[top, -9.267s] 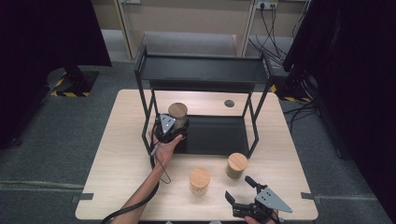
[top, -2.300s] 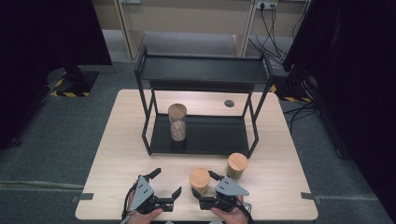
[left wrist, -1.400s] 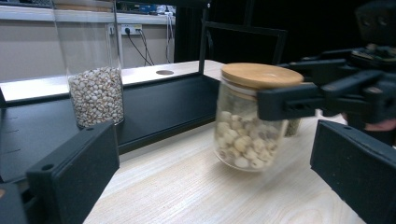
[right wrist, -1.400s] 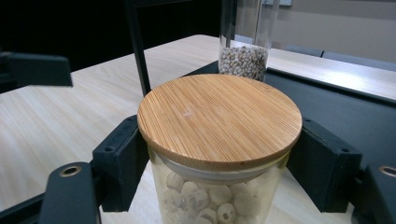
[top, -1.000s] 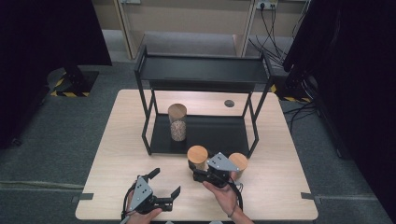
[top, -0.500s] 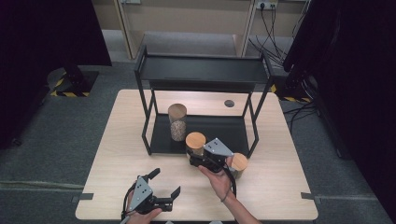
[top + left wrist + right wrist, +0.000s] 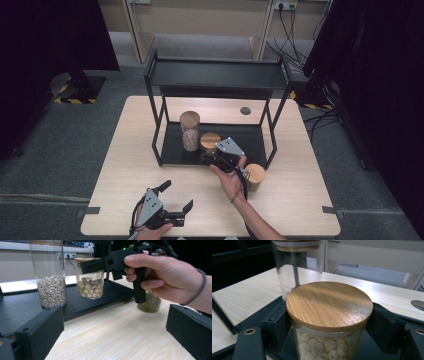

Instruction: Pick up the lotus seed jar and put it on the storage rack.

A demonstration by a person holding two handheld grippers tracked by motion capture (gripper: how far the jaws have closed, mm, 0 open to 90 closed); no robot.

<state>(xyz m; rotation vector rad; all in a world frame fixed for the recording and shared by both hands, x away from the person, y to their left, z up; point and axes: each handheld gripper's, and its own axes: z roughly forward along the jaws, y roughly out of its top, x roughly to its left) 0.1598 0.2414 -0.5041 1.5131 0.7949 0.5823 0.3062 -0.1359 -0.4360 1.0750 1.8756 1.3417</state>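
Short glass jar [image 7: 329, 322] had round bamboo lid, pale round seeds inside. Right hand-held gripper [image 7: 216, 156] clenched on jar, jaws pressing glass just below lid on both sides. Jar sat between jaws, over rack's lower shelf [image 7: 252, 145], probably slightly above it, beside tall jar [image 7: 189, 131]. Left hand-held gripper [image 7: 175, 200] spread wide, empty, over worktop [image 7: 295, 200].

the bench [image 7: 150, 150] had a pale wood-grain top with a round cable hole [image 7: 245, 110] near its far edge. it stood on grey carpet floor [image 7: 75, 145]. black curtains [image 7: 45, 40] hung at the left and right sides. a yellow-and-black hazard-striped base [image 7: 75, 95] lay on the floor at the left. beige wall panels [image 7: 200, 22] ran along the far side, with a wall socket [image 7: 282, 6] and black cables [image 7: 290, 35] trailing down. lighting was even and diffuse.
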